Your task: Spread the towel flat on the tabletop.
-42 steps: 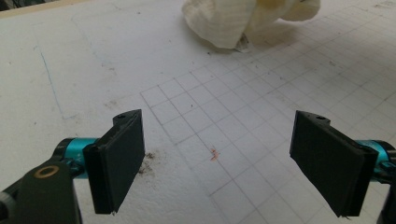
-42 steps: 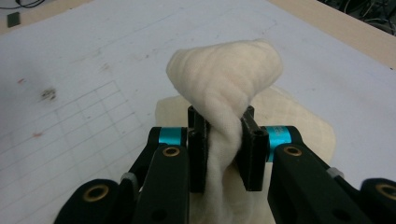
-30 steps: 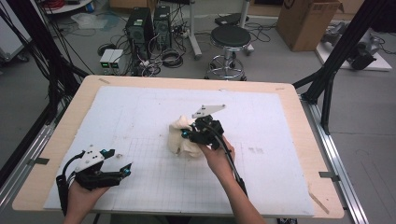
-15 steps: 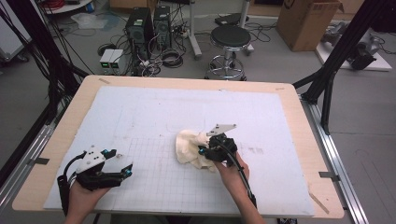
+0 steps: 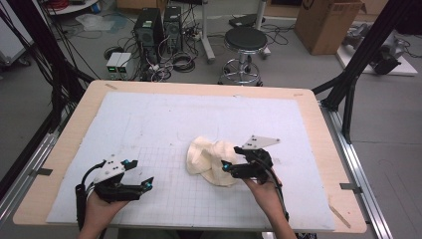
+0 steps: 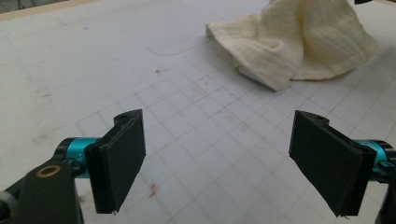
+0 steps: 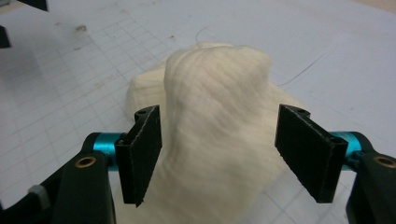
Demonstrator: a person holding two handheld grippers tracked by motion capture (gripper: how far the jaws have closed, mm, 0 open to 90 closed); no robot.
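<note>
Two tools are in my hands over the desk, one on each side of a crumpled cream cloth. My right tool sits at the cloth's right edge, on the side nearer me. Its jaws have just been opening, and in the right gripper view they stand apart with a raised fold of the cloth rising between them. The pad on the left of that view sits right against the fold, though I cannot tell if it touches. The other pad is clear of it, so nothing is clamped.

My left tool is near the front left part of the white gridded mat, well apart from the cloth. Its jaws are spread wide over bare grid squares with nothing between them. In the left gripper view the cloth lies ahead and toward the right, bunched into soft folds with one corner tucked under.

The cloth rests on the mat a little right of the middle, closer to my edge of the desk than to the far one.
</note>
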